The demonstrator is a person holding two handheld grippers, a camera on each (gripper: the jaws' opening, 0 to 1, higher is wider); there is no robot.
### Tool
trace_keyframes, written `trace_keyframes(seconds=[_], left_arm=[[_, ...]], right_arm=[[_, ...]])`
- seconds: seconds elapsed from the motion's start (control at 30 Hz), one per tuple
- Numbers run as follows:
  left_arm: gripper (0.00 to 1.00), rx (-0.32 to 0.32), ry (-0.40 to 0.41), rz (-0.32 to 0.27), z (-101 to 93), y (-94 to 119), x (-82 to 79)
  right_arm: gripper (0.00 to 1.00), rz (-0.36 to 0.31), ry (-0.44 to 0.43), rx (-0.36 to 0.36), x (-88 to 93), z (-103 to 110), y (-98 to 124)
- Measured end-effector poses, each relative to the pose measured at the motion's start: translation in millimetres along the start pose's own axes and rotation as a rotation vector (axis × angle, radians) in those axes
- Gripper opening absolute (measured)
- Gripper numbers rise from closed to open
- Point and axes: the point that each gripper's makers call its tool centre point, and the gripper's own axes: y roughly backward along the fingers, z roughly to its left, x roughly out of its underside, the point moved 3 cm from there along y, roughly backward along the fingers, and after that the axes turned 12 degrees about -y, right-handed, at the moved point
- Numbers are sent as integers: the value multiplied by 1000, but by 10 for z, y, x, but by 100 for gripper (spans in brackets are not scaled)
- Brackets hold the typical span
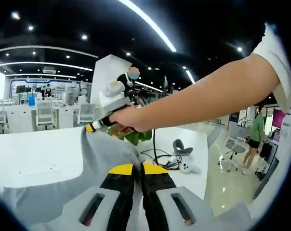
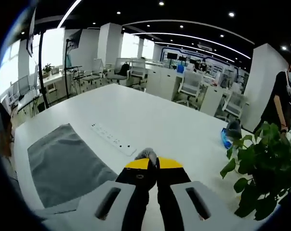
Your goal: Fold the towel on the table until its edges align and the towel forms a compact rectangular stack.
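Towel [image 1: 63,185], grey, is lifted off the white counter [image 1: 34,149] in the left gripper view, filling the lower left of the frame and rising to a peak near the centre. The left hand-held gripper [image 1: 137,168] at the bottom centre has its yellow-tipped jaws closed on a fold of the cloth; the pinched edge itself is hidden between them. At that peak, the right hand-held gripper [image 1: 95,126] comes in from the right, held by a person's hand [image 1: 128,119], and its yellow tip clamps the towel corner. How much fabric it has is hard to make out.

In the right gripper view, the towel [image 2: 63,166] spreads across the lower left, its near edge cut off by the frame. The right hand-held gripper [image 2: 152,166] has its jaws pressed together on a small grey tuft. A white power strip [image 2: 114,139] lies on the counter [image 2: 174,125] just beyond. A potted plant [image 2: 258,173] stands at the lower right, partly cut off.
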Motion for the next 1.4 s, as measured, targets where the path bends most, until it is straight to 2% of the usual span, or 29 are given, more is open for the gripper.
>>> trace_keyframes(seconds=[0.17, 0.3, 0.53, 0.67, 0.77, 1.1, 1.2, 1.4], left_arm=[[4, -34, 17, -16, 156, 239, -13], [4, -62, 35, -34, 317, 423, -17], [4, -116, 39, -54, 553, 757, -2], [4, -157, 44, -50, 712, 984, 74], [4, -194, 62, -42, 822, 1177, 165], [4, -279, 81, -21, 1119, 1667, 379], [5, -310, 86, -13, 1230, 1812, 446], [5, -351, 87, 21, 1379, 2015, 621]], right_arm=[[2, -11, 4, -20, -141, 304, -74], [2, -17, 34, -35, -312, 494, -218], [2, -27, 56, -56, -467, 916, -267], [2, -28, 86, -74, -534, 1213, -361], [2, -24, 100, -96, -609, 1409, -525], [2, -15, 145, -156, -678, 2096, -755], [2, -16, 156, -170, -734, 2233, -870], [2, -1, 191, -196, -723, 2503, -1072]])
